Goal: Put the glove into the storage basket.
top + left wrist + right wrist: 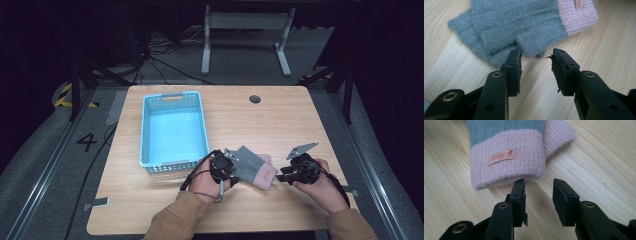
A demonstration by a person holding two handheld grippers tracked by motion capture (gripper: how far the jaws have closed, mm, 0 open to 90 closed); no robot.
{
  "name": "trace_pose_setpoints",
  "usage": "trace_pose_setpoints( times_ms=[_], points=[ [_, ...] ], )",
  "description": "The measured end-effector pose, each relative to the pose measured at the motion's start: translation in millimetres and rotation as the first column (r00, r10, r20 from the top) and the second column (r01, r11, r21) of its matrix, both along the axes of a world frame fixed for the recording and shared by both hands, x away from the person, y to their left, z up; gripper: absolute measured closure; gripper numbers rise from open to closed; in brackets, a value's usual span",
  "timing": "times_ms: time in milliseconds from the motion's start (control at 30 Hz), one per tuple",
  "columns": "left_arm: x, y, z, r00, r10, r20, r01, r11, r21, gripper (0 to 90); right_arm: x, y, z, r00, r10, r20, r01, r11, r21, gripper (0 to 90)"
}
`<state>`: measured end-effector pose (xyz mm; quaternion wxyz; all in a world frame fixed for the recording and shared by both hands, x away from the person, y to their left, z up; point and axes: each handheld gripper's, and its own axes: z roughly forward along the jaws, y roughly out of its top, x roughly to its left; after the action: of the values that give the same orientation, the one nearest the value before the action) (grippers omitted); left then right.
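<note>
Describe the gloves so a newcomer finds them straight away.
Start at the blue basket on the wooden table, then look right of its near corner. Between the two claws lie the gloves: grey knit, pink cuffs, the only soft thing there.

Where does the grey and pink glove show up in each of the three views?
High view: the glove lies near the table's front edge, between the two grippers.
Left gripper view: its grey finger end fills the top, just past the open jaws.
Right gripper view: its pink cuff sits top centre-left, ahead of the open jaws.
Shared landmark: the pink cuff.
</note>
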<state>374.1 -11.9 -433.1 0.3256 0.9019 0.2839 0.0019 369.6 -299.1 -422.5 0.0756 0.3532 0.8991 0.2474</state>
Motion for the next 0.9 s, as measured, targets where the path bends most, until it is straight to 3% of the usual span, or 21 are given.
trace_pose_setpoints(
  times_ms=[233,400,567,700,767,900],
  points=[
    [5.1,-4.6,-9.9,1.0,-0.006,-0.005,0.006,1.0,0.0,65.2,0.6,3.2,-0.2,0.9999,0.011,0.003,-0.011,1.0,0.006,62.7],
    [5.8,-10.0,-15.1,0.9999,-0.014,-0.002,0.014,0.9996,0.025,68.0,2.1,4.9,-1.8,0.9999,0.013,0.007,-0.013,1.0,0.007,63.3],
    [5.2,-11.2,-13.6,0.9999,-0.005,0.014,0.004,0.9995,0.031,81.2,2.3,8.1,-2.5,0.9997,0.02,0.015,-0.02,1.0,0.005,66.7],
    [5.0,-11.8,-13.2,0.9999,0.004,0.009,-0.004,0.9993,0.037,86.6,1.5,11.7,-2.0,0.9993,0.021,0.031,-0.021,1.0,-0.006,72.1],
    [4.5,-11.9,-12.8,0.9999,0.002,0.013,-0.002,0.9992,0.04,87.8,0.6,12.1,-1.3,0.9984,0.025,0.051,-0.024,1.0,-0.02,79.3],
    [1.6,-10.7,-7.5,0.9995,-0.007,0.03,0.006,0.9995,0.032,88.4,-2.2,11.3,4.2,0.996,0.021,0.087,-0.02,1.0,-0.011,85.8]
  ],
)
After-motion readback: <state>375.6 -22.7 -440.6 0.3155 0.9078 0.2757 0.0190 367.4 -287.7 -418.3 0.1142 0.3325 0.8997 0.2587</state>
